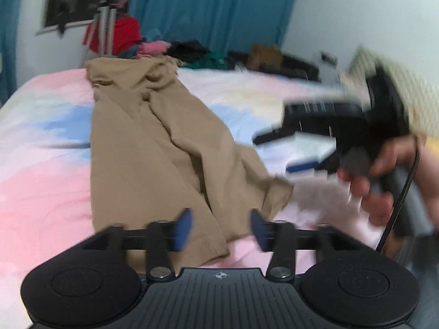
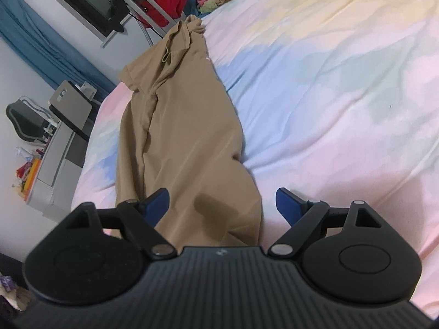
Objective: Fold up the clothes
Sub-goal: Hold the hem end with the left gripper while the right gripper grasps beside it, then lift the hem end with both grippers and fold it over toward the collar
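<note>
tan shirt (image 1: pixel 153 142): soft, light, floppy | grab: bottom hem corners | left gripper (image 1: pixel 219 229): jaws open, empty | right gripper (image 2: pixel 222 205): jaws open, empty

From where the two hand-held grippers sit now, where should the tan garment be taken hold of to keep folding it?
Probably at the near hem of the tan garment, one corner each. It lies lengthwise, collar far, hem toward the open left hand-held gripper and right hand-held gripper, so come in low from the near side over the bedspread.
</note>
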Motion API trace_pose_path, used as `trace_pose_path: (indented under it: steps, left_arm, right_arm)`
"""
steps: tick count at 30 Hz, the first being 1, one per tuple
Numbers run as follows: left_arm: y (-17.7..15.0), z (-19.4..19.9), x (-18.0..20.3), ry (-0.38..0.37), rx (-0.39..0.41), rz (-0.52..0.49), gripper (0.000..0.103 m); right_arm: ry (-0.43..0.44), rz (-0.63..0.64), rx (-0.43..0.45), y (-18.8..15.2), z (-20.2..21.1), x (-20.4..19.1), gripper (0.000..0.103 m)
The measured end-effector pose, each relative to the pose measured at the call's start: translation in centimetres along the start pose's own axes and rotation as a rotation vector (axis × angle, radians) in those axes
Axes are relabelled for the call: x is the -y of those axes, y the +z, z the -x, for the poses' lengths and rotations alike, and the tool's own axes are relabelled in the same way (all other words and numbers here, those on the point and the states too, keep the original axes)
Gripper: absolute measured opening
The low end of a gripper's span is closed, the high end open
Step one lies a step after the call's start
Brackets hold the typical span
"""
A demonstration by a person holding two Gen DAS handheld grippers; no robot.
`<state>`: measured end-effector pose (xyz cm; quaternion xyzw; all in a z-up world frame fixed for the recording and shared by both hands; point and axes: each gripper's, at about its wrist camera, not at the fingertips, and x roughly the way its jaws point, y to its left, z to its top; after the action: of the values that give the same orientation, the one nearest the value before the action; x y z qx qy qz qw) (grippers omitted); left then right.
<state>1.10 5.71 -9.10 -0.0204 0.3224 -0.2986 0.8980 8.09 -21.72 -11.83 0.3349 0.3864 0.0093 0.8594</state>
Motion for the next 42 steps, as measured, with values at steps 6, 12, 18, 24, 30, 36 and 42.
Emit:
trace_pose_path:
  steps: [6,12,18,24,30,36,42]
  left_arm:
    - [0.7,1.5,-6.6,0.092,0.076,0.383,0.076]
    - [-0.1,-0.5,-11.6,0.171,-0.003,0.625,0.075]
    - [-0.8,-2.0,-11.3,-0.009,-0.071,0.645,0.069]
    - [-1.7,-2.0,-10.8,0.030,-0.101,0.632,0.034]
    - [-2.1,-0.2,-11.0,0.011,-0.062,0.665,0.006]
    - [0.0,3.0,-9.7,-0.076,0.092,0.642,0.004]
    - [1.6,8.2,-8.0,-0.130,0.225,0.642,0.004]
  right_arm:
    - [0.030,-0.057,-0.011,-0.2,-0.4,1.0,0.085]
    - [0.052,-0.062,-0.024,-0.3,-1.8,2.0,0.078]
    - [0.222,-0.111,-0.157,-1.0,-3.0,2.0,0.077]
    - [0.155,-0.009,-0.189,-2.2,-2.4,0.5,0.042]
    - [0.105,0.094,-0.197,-3.9,-0.7,-0.7,0.011]
    - [0.224,0.057,-0.088,-3.0,4.0,-1.6,0.009]
    - [0.296,0.115,0.035,-1.2,9.2,-3.7,0.009]
